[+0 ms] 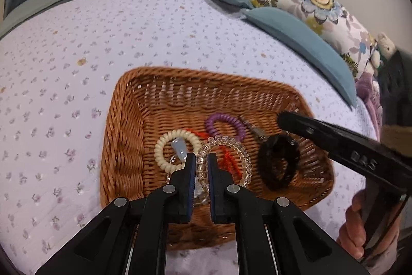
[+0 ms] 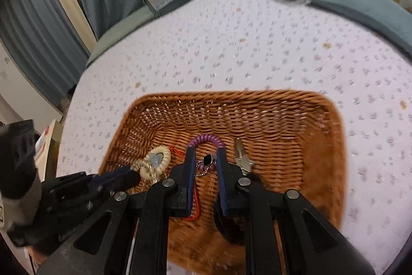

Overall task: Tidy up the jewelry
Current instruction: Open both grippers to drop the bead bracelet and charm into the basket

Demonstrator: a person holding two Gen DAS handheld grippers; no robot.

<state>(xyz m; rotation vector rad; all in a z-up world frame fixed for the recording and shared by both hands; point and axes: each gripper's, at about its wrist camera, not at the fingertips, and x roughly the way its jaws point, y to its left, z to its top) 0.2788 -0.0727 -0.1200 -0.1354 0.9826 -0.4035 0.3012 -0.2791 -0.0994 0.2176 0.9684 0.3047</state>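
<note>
- Two grippers hang over one wicker basket point(image 1: 123, 146) on a flowered bedspread point(image 1: 77, 56).
- From its own camera, the left gripper point(image 1: 201, 159) has its jaws drawn nearly together with a clear bead bracelet point(image 1: 244, 159) showing in the slit; whether the pads pinch it I cannot tell.
- The right wrist view shows the right gripper point(image 2: 205, 155) pinching a small chain with a dark stone point(image 2: 208, 159), which the left view hides.
- Only the left view shows the bracelet and a black scrunchie point(image 1: 279, 163) clearly, plus the hand point(image 1: 354, 226) on the right tool.
- Both show a cream coil tie point(image 1: 164, 146), a purple coil tie point(image 2: 206, 139) and a metal clip point(image 2: 242, 155) in the basket.
</note>
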